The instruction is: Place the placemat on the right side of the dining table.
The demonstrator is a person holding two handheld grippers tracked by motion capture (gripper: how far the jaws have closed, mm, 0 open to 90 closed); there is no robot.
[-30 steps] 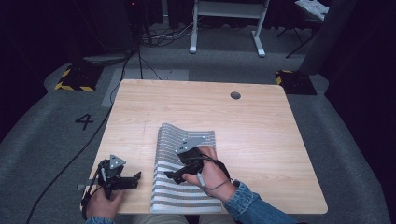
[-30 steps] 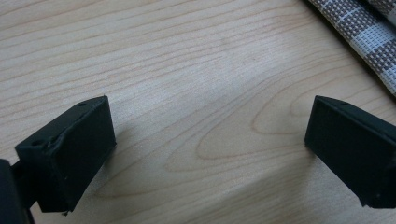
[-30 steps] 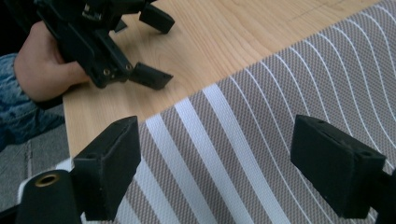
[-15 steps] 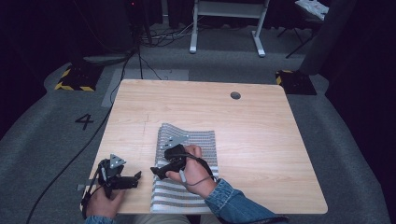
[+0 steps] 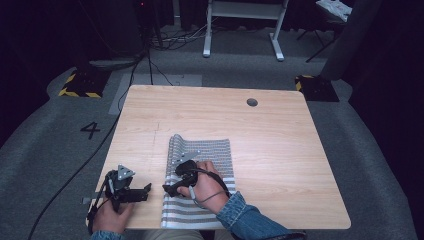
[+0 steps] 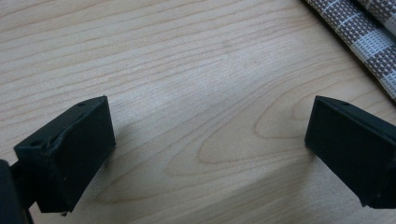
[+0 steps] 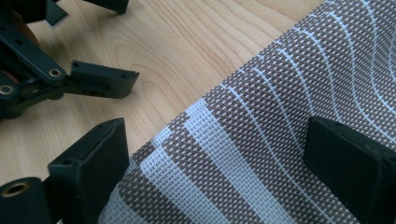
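Progress looks small so far: the striped mat (image 5: 202,180) lies mostly flat on the near middle of the table (image 5: 270,145), with its near end at the table edge, and nothing holds it yet. Its left edge looks raised or curled, mainly at the far corner; I cannot tell if this is a started fold or roll.

The right gripper (image 5: 170,188) hovers over the left edge of the mat. Its jaws stand apart, and in the right gripper view the woven cloth (image 7: 261,154) lies between and under them, so I judge the grasp of this edge is the step in hand.

The left gripper (image 5: 146,190) waits just left of the mat, over bare wood, jaws wide apart and empty. In the left gripper view, the mat's edge (image 6: 359,32) is at the far right.

Gripping, lifting and folding or rolling seem to remain.
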